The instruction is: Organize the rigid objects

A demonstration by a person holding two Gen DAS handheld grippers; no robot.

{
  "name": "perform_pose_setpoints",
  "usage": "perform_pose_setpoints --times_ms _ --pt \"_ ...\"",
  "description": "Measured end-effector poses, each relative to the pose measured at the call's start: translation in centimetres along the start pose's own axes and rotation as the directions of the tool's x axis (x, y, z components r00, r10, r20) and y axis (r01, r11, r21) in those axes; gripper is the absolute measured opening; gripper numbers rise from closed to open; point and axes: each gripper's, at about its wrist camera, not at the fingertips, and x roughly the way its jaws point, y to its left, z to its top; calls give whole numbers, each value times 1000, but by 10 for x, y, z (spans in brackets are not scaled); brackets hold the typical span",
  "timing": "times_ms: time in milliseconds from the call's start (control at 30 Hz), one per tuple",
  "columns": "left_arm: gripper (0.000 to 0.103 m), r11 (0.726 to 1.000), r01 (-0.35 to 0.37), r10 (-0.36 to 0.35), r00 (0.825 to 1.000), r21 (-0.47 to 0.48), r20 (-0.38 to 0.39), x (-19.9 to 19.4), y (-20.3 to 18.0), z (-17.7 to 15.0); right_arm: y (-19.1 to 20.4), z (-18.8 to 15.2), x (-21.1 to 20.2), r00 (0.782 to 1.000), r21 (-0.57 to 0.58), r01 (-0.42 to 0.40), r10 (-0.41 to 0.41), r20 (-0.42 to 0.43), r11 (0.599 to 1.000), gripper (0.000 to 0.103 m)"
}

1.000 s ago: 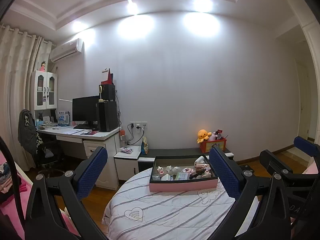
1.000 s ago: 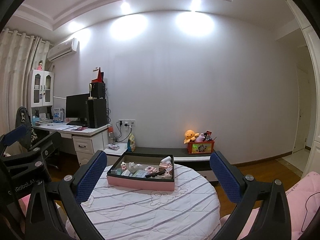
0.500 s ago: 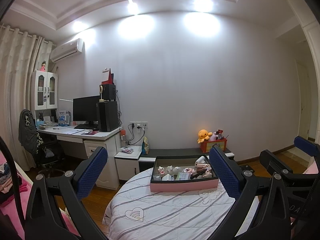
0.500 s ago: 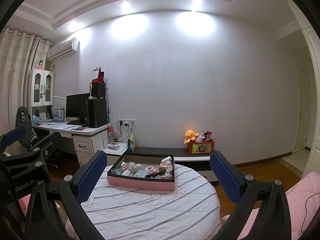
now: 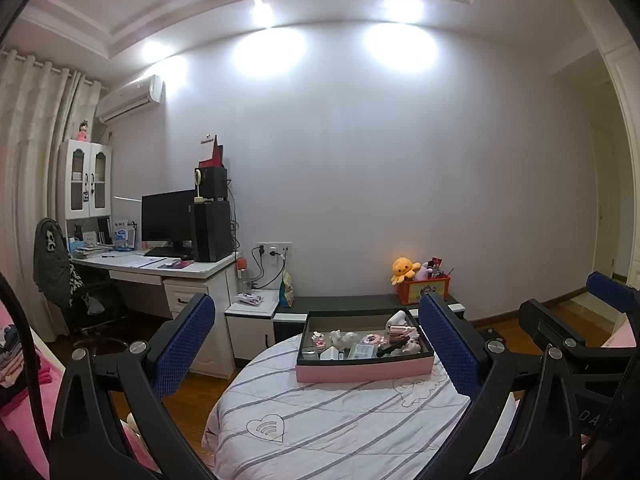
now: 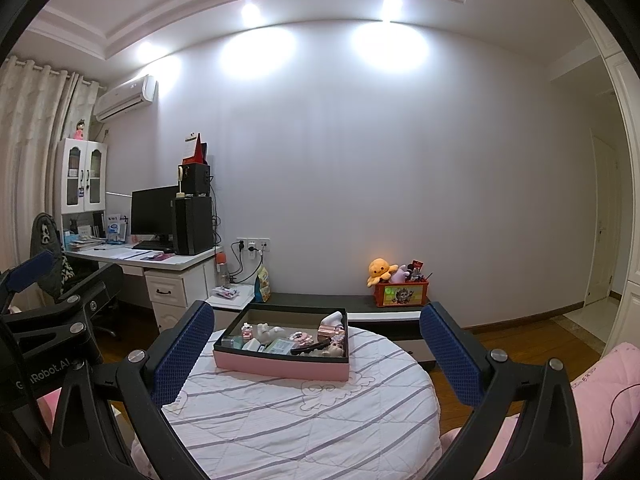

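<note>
Left wrist: no change since a second ago | both tongs spread, empty | tray (image 5: 362,372) ahead, full

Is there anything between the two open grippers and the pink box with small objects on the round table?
Nothing visible does. The left gripper and the right gripper are both open and empty, and only bare striped tablecloth lies between them and the pink box.

left hand-held gripper (image 5: 316,336) agape, right hand-held gripper (image 6: 316,340) agape
</note>
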Motion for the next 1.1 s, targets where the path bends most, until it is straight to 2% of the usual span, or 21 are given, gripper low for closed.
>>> perform_pose_setpoints --times_ms 433,1100 --pt "103 1000 -2 2 1000 10 28 -2 0 -1 -1 -1 -1 1000 1 5 -5 -6 1000 103" --pt "103 1000 0 -1 1000 11 25 -3 1 -1 0 -1 -2 1000 1 2 -2 -8 1000 103"
